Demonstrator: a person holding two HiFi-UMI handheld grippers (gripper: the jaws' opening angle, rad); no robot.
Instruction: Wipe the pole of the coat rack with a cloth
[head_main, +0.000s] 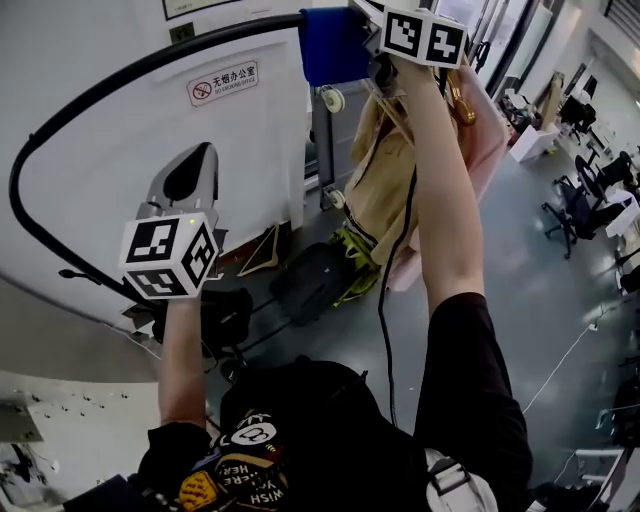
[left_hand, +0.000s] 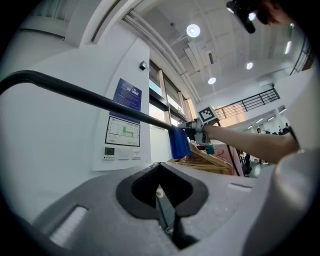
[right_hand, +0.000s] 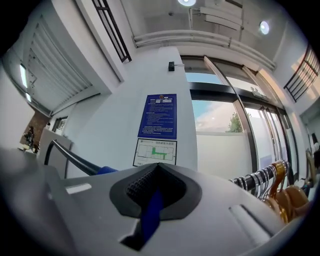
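The coat rack's black pole (head_main: 120, 85) curves up from the lower left to the top of the head view. A blue cloth (head_main: 333, 45) is wrapped over its upper stretch. My right gripper (head_main: 380, 68) is raised beside the cloth and shut on it; in the right gripper view a blue strip (right_hand: 151, 216) sits between the closed jaws of my right gripper (right_hand: 156, 192). My left gripper (head_main: 190, 165) hangs lower left, below the pole, shut and empty. The left gripper view shows my left gripper (left_hand: 161, 192), the pole (left_hand: 85, 96) and the cloth (left_hand: 179, 142) farther along it.
Beige and pink garments (head_main: 382, 190) hang on wooden hangers (right_hand: 282, 192) just right of the cloth. A white wall with a sign (head_main: 223, 82) stands behind the pole. A black bag (head_main: 312, 280) lies on the floor below, and office chairs (head_main: 578, 210) stand far right.
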